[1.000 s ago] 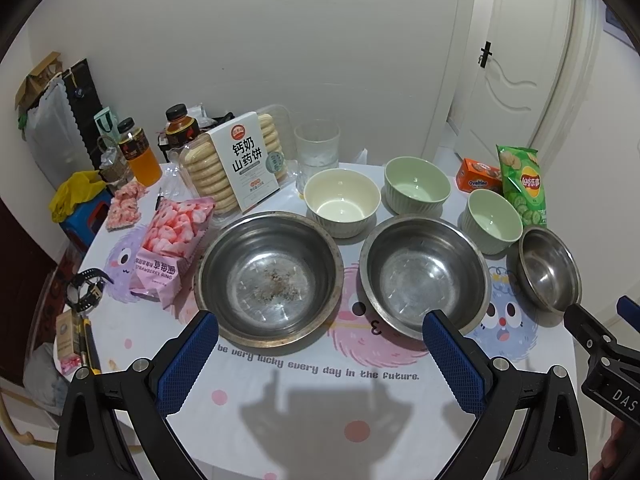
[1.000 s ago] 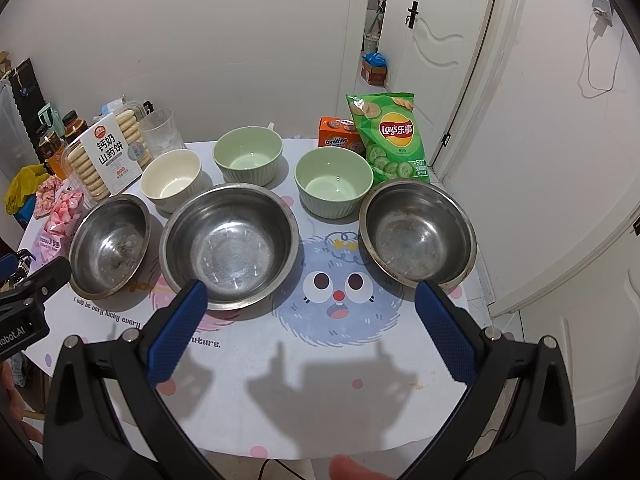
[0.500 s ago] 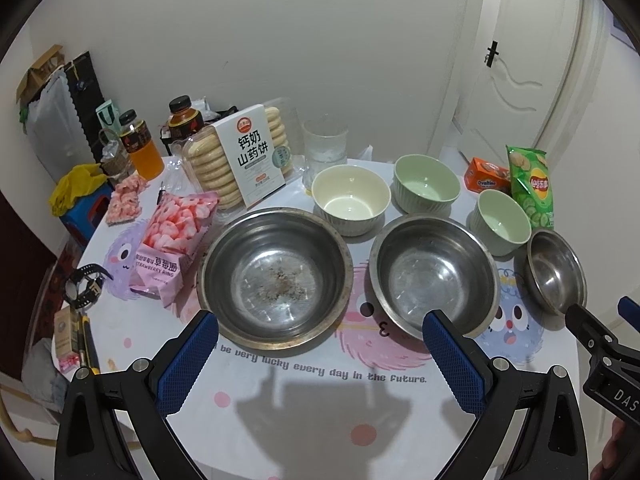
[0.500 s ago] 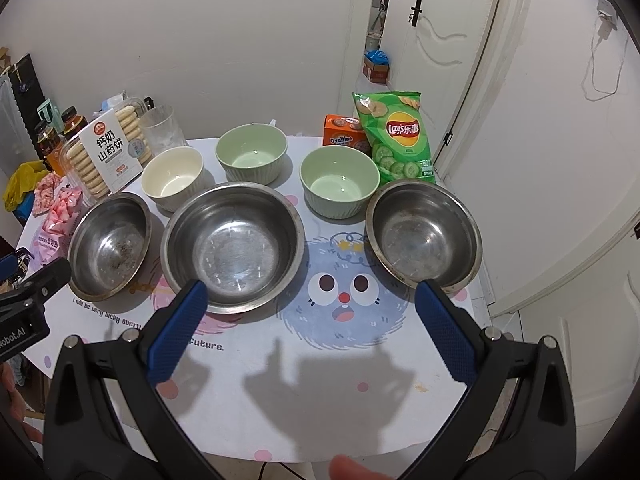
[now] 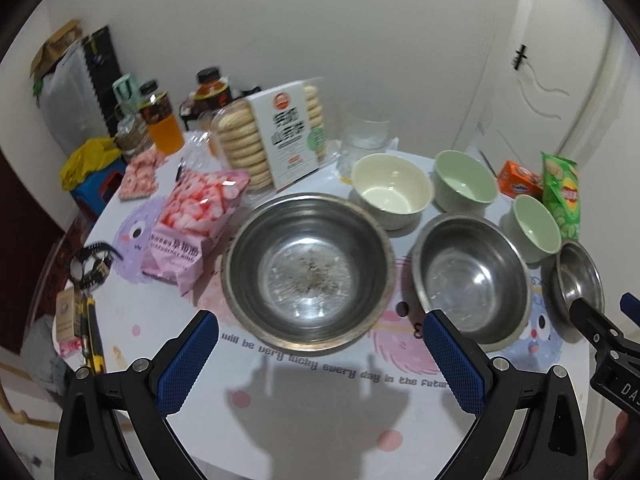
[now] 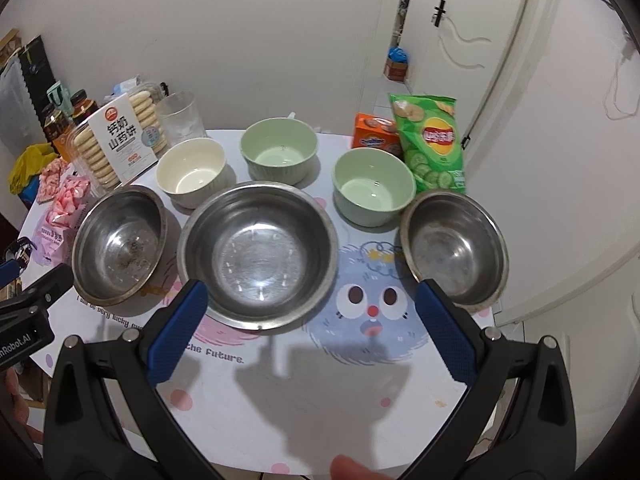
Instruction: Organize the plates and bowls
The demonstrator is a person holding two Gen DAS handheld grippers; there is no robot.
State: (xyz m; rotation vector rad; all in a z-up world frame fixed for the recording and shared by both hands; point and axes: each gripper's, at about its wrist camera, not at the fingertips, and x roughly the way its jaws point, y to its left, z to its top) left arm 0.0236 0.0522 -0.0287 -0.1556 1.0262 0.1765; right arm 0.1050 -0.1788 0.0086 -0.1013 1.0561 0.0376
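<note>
At frame edge, the right tool hides the small steel bowl

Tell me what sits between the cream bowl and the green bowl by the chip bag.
Another green bowl, set slightly farther back, stands between the cream bowl and the green bowl beside the chip bag; the right wrist view shows it.

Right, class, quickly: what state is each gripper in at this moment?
Left gripper: open, holding nothing.
Right gripper: open, holding nothing.
</note>
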